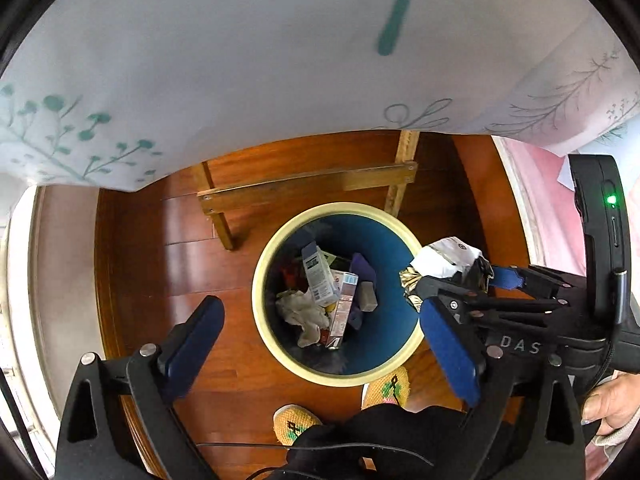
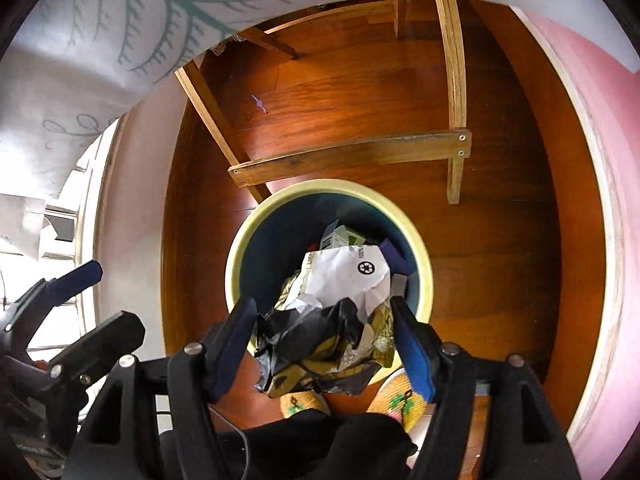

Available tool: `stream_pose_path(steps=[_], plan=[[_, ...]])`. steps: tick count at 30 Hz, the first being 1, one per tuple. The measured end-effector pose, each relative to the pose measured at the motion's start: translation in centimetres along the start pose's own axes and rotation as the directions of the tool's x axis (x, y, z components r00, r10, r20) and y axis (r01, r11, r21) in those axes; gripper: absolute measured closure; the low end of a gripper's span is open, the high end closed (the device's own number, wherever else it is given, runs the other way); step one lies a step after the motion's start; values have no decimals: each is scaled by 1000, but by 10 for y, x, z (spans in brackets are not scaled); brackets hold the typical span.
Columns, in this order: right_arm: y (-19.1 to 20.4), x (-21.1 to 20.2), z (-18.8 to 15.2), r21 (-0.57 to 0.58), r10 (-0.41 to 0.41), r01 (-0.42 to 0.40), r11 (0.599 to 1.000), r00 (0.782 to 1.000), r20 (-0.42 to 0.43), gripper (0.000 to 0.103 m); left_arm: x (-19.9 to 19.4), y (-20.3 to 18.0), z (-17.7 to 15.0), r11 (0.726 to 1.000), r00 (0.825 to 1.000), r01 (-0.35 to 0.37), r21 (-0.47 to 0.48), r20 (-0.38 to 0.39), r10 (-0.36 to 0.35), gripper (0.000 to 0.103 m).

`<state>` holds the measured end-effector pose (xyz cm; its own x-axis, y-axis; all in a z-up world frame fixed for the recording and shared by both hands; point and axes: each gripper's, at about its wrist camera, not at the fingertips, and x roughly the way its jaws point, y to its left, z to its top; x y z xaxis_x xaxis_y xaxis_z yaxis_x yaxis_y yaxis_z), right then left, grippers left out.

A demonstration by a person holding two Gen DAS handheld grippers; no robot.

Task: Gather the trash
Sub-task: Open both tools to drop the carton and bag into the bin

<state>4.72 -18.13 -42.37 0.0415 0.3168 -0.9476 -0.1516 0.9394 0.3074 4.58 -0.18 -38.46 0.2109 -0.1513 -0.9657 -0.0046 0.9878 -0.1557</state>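
Right hand-held gripper (image 2: 324, 332) clenched a crumpled wrapper wad (image 2: 332, 320) above the bin (image 2: 236, 264); judged light, soft, springy, best pinched mid-bulk; left hand-held gripper (image 1: 320, 320) hung released, empty, over the bin.

Both wrist cameras look almost straight down at a wooden floor (image 1: 192, 264), each from behind its own two fingers at the bottom of the frame. The left wrist view hangs high over a round bin (image 1: 264, 276), which sits just below centre; the right gripper (image 1: 460, 292) enters at 3 o'clock. The right wrist view sits closer to the bin (image 2: 236, 264), with the left gripper (image 2: 104, 304) at 8 o'clock. Both views share the bin, a wooden frame (image 1: 308, 186) at 12 o'clock, a patterned white cloth (image 1: 240, 60) and the person's slippers (image 1: 386, 386).
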Motion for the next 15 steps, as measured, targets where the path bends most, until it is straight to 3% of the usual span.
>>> stream_pose_path(steps=[3,15], plan=[[2,-1,1,4,11,-11,1000,1000,4,23,-6,4,-2,1000,1000,-6,-18,12,7,6],[28,-33,6,-19,24,-24,1000,999,29,17,-72,19,-2,997,995,-33,-63,90,38,2]])
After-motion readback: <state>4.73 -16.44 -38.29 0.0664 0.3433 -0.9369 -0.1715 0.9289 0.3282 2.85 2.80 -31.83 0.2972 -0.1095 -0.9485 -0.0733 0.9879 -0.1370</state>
